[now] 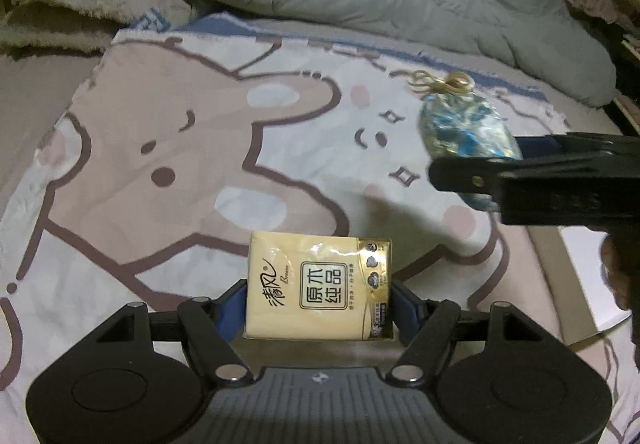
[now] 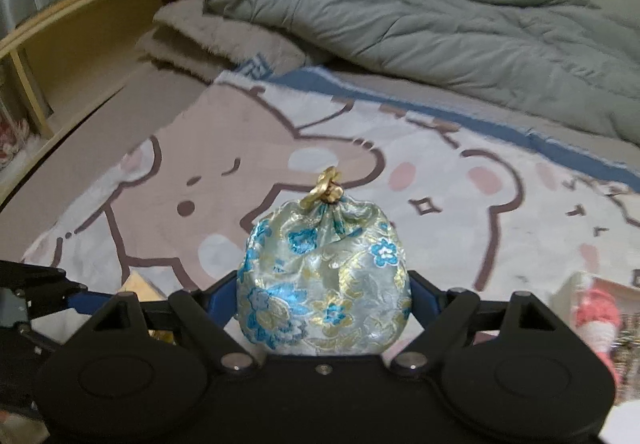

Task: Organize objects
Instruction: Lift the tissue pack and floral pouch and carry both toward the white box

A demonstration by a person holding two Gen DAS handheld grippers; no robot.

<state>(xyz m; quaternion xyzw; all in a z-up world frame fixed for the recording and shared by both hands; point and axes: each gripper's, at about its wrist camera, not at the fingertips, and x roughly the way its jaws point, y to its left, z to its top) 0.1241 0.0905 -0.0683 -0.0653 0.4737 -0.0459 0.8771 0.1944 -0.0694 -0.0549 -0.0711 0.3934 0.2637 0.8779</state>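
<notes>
The left gripper (image 1: 318, 292) is clenched on a yellow tissue pack (image 1: 319, 286), its blue pads pressing the pack's two short sides while the printed face looks up at the camera. The pack is probably light and soft, with a slick plastic wrap, so a grasp across the body suits it better than one on an edge; squeezing harder would only dent it. The right gripper (image 2: 324, 300) grasps a brocade pouch (image 2: 325, 280), its blue pads at the pouch's lower flanks and the gathered neck with the gold cord (image 2: 329, 185) pointing to 12 o'clock. The cloth looks smooth and a little slippery, and the pouch bulges as if filled, though its contents cannot be seen since the neck is drawn tight; a hold around the belly seems safer than one on the cord. In the left wrist view the pouch sits at about 2 o'clock from the tissue pack, held above a cartoon bear blanket (image 1: 168, 147) spread on the bed. A grey quilt (image 2: 420, 15) lies bunched at 12 o'clock beyond the blanket. At 3 o'clock in the right wrist view a box (image 2: 568, 284) holds something pink, too blurred to name.
</notes>
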